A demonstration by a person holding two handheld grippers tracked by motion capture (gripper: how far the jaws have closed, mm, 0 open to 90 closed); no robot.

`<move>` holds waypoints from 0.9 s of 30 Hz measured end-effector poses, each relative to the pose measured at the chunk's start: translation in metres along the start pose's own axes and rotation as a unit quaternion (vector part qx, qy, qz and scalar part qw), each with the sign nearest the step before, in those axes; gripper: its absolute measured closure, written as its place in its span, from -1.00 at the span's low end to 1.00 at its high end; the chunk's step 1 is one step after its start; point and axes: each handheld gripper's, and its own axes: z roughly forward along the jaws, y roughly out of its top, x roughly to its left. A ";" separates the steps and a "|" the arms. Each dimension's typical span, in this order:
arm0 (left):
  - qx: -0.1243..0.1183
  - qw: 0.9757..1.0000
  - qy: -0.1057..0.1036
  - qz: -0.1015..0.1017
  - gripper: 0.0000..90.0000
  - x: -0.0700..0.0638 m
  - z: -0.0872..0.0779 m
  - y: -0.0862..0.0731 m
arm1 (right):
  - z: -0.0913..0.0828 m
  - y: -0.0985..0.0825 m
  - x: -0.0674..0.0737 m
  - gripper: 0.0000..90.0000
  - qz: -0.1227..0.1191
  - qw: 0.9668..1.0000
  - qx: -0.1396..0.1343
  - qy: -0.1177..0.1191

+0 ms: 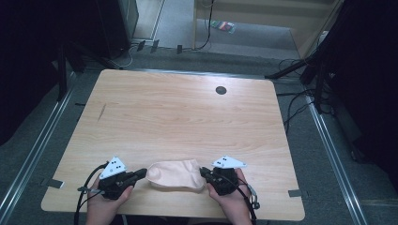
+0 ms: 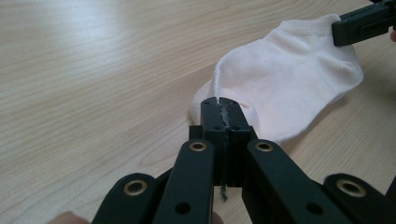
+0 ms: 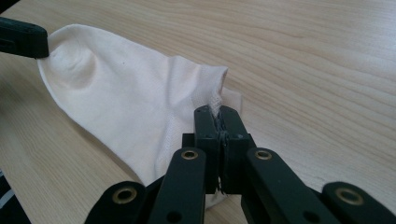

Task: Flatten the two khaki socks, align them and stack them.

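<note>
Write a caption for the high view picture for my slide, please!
Two hand-held grippers, left gripper and right gripper, pinch opposite ends of a white sock on a wooden table.

The left hand-held gripper (image 1: pixel 141 173) and the right hand-held gripper (image 1: pixel 203 171) look alike: each has a black, blocky body topped by a white three-cornered plate dotted with small dark marks. Black cables trail from both toward the person (the left one loops wide past the hand). Up close, in the two gripper views, each has two flat black arms that narrow to squared jaw blocks, with brass-ringed holes along the arms and plain dark holes beside them. A pale, rough strip lines the seam between the jaw blocks.
</note>
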 end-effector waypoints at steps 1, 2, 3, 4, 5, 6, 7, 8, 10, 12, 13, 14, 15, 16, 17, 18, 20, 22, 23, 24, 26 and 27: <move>0.000 1.000 0.000 0.000 1.00 0.000 0.000 0.000 | 0.001 -0.001 0.000 0.98 -0.001 1.000 0.002 -0.001; 0.007 1.000 -0.001 0.001 1.00 0.000 0.002 -0.002 | 0.002 -0.002 0.000 0.98 0.000 1.000 0.003 0.001; 0.008 1.000 -0.001 0.001 1.00 0.000 0.003 -0.003 | 0.003 -0.002 0.000 0.98 0.002 1.000 0.004 0.001; 0.011 1.000 -0.003 0.001 1.00 0.000 0.004 -0.003 | 0.003 -0.003 -0.001 0.97 0.000 1.000 0.005 0.001; 0.011 1.000 -0.003 0.001 1.00 0.000 0.004 -0.003 | 0.003 -0.003 -0.001 0.97 0.000 1.000 0.005 0.001; 0.014 1.000 -0.005 -0.002 1.00 0.001 0.006 -0.005 | 0.005 -0.005 -0.001 0.97 0.002 1.000 0.008 0.003; 0.014 1.000 -0.005 -0.002 1.00 0.001 0.006 -0.005 | 0.005 -0.005 -0.001 0.97 0.002 1.000 0.008 0.003; 0.018 1.000 -0.007 -0.009 1.00 0.002 0.007 -0.007 | 0.007 -0.009 -0.003 0.94 0.004 1.000 0.014 0.006; 0.023 1.000 -0.012 -0.012 1.00 0.004 0.009 -0.009 | 0.008 -0.011 -0.005 0.75 0.013 1.000 0.015 0.013; 0.028 0.999 -0.012 -0.011 1.00 0.004 0.010 -0.011 | 0.006 -0.013 -0.011 0.70 0.029 0.999 0.014 0.027; 0.028 0.999 -0.012 -0.011 1.00 0.004 0.010 -0.011 | 0.006 -0.013 -0.011 0.70 0.029 0.999 0.014 0.027; 0.023 1.000 -0.014 -0.008 1.00 0.005 0.011 -0.013 | 0.001 -0.014 -0.017 0.70 0.053 0.998 0.000 0.040; 0.022 1.000 -0.016 -0.007 1.00 0.005 0.011 -0.013 | -0.002 -0.015 -0.020 0.70 0.062 0.997 -0.007 0.039; 0.022 1.000 -0.020 -0.008 1.00 0.006 0.011 -0.013 | -0.006 -0.015 -0.023 0.70 0.069 0.997 -0.017 0.036; 0.022 0.999 -0.023 -0.007 1.00 0.006 0.011 -0.014 | -0.009 -0.016 -0.026 0.70 0.075 0.996 -0.024 0.034; 0.020 0.999 -0.028 -0.009 0.97 0.007 0.012 -0.014 | -0.011 -0.016 -0.028 0.69 0.084 0.995 -0.029 0.033; 0.019 0.999 -0.035 -0.009 0.92 0.008 0.013 -0.014 | -0.011 -0.017 -0.028 0.67 0.085 0.995 -0.028 0.032; 0.016 0.999 -0.036 -0.012 0.84 0.009 0.013 -0.013 | -0.007 -0.017 -0.026 0.66 0.079 0.996 -0.025 0.033; 0.013 0.999 -0.037 -0.016 0.80 0.009 0.014 -0.013 | -0.004 -0.017 -0.025 0.64 0.078 0.996 -0.026 0.036; 0.011 0.999 -0.037 -0.018 0.77 0.009 0.014 -0.013 | -0.001 -0.016 -0.023 0.61 0.076 0.996 -0.025 0.040; 0.008 0.999 -0.038 -0.023 0.74 0.010 0.015 -0.013 | 0.006 -0.015 -0.022 0.52 0.080 0.995 -0.020 0.051; 0.009 0.999 -0.039 -0.023 0.78 0.010 0.016 -0.012 | 0.009 -0.015 -0.021 0.56 0.080 0.995 -0.013 0.051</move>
